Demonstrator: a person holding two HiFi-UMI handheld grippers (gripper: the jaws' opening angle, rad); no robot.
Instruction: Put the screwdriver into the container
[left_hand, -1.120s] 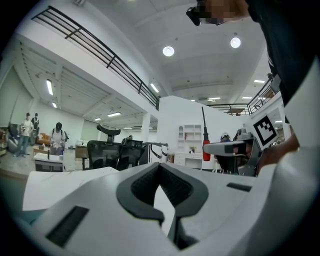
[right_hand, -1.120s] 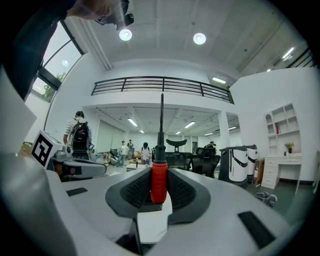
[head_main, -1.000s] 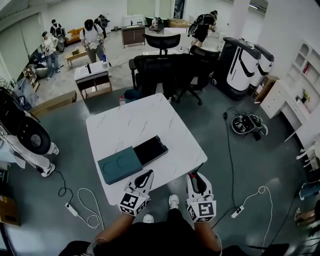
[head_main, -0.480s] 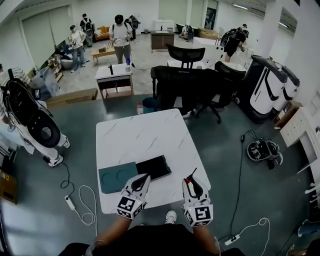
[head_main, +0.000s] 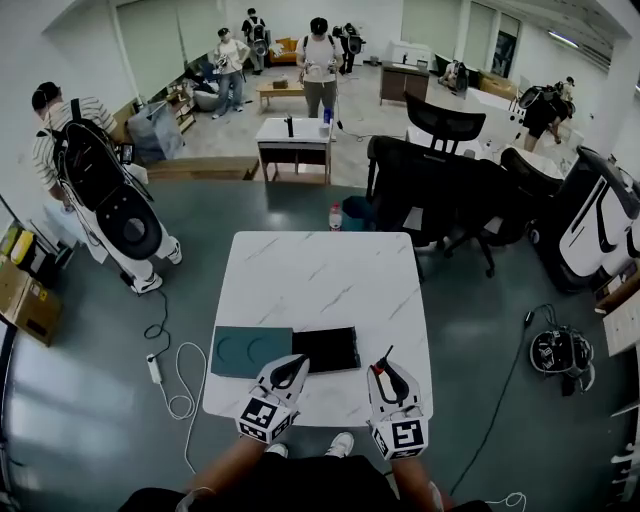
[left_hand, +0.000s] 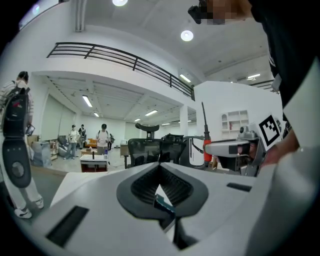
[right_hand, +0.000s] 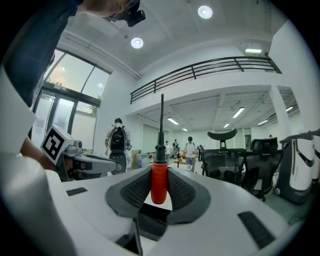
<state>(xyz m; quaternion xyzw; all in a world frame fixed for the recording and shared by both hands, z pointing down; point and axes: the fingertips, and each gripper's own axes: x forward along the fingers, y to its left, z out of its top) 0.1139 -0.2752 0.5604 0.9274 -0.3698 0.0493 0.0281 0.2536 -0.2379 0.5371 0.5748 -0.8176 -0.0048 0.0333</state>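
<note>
On the white marble table, near its front edge, a black open container lies beside its teal lid. My right gripper is shut on a screwdriver by its red handle, with the thin shaft standing upright. It hovers over the table's front edge, just right of the container. My left gripper is shut with nothing held, just in front of where lid and container meet. In the left gripper view the screwdriver and the right gripper show to the right.
Black office chairs crowd the table's far side, and a bottle stands on the floor there. A person with a backpack stands at the left. A power strip and cables lie on the floor left of the table.
The view has swung, so the table and container now lie straight ahead. Both grippers have moved over the table's front edge. The screwdriver stays in the right gripper.
</note>
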